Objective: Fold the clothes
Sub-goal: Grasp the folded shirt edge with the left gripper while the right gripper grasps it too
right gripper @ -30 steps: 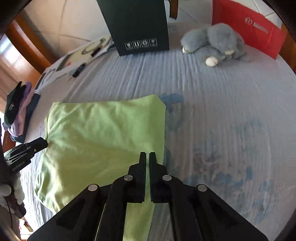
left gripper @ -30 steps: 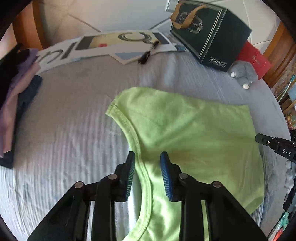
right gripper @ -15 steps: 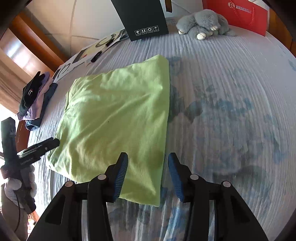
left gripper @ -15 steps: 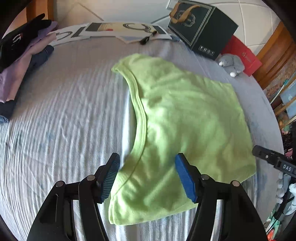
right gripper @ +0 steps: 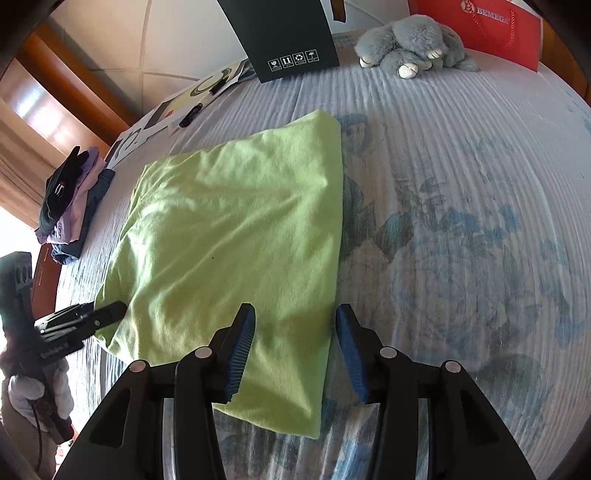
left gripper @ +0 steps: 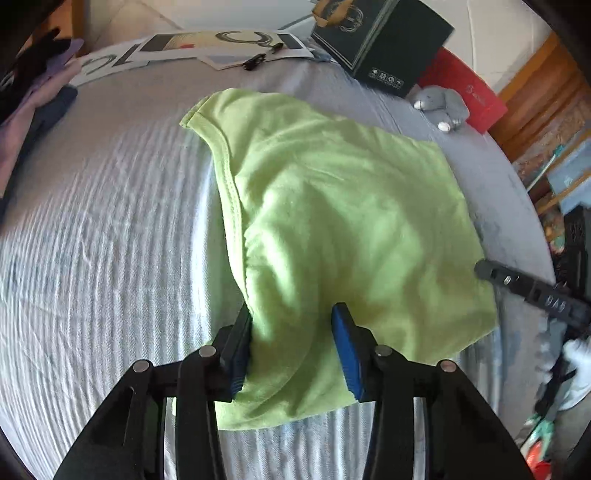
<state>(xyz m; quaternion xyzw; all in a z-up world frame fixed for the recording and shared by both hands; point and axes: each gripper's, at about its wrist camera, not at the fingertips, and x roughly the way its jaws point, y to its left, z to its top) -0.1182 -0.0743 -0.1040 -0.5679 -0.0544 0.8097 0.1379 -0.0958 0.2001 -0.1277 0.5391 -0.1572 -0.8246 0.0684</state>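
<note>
A lime green garment (left gripper: 340,229) lies folded into a rough square on the grey-blue bedspread (left gripper: 103,229); its stitched hem runs down its left edge. My left gripper (left gripper: 291,347) is open, its blue pads straddling the near left corner of the cloth. In the right wrist view the same garment (right gripper: 236,236) spreads ahead, and my right gripper (right gripper: 295,350) stands open over its near right corner, holding nothing. The left gripper (right gripper: 85,317) shows at the cloth's left edge there; the right gripper (left gripper: 532,288) shows at the cloth's right edge in the left wrist view.
A stack of folded clothes (right gripper: 70,199) sits at the bed's far left. A dark green box (left gripper: 380,40), a grey plush toy (right gripper: 413,48), a red bag (right gripper: 480,26), and papers with pens (left gripper: 207,44) line the far edge. A gloved hand (right gripper: 37,395) holds the left gripper.
Both grippers let go of the garment and opened, then drew back. The cloth now lies flat and folded, with each gripper open over a near corner.
</note>
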